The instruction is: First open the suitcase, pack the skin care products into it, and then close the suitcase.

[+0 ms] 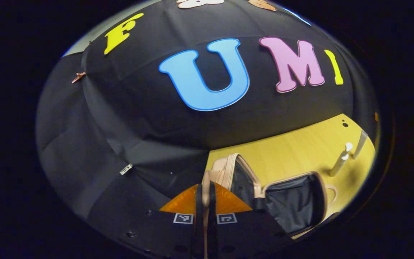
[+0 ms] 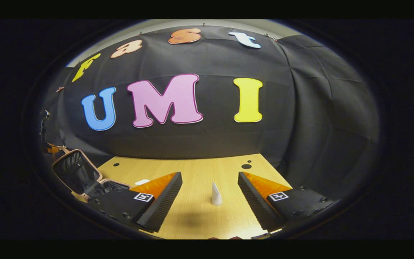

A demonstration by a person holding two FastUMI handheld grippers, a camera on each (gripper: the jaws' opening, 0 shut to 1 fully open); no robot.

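The pink suitcase point(image 1: 293, 201) lies open on the wooden table point(image 1: 293, 151), its black lining showing. Its lid point(image 1: 228, 169) stands up, and my left gripper point(image 1: 205, 185) is shut on the lid's rim, with a beige strip showing between the fingers. Two white skin care bottles point(image 1: 340, 162) stand to the right of the case. In the right gripper view, my right gripper point(image 2: 210, 175) is open above the table point(image 2: 199, 169). A white tube point(image 2: 216, 194) stands upright ahead, between the fingers and touching neither. The open suitcase point(image 2: 77, 172) sits far left.
A small white item point(image 2: 142, 182) lies on the table behind one finger of the right gripper. Black cloth walls close the booth behind and beside the table. Two dark holes point(image 2: 246, 166) mark the tabletop near its back edge.
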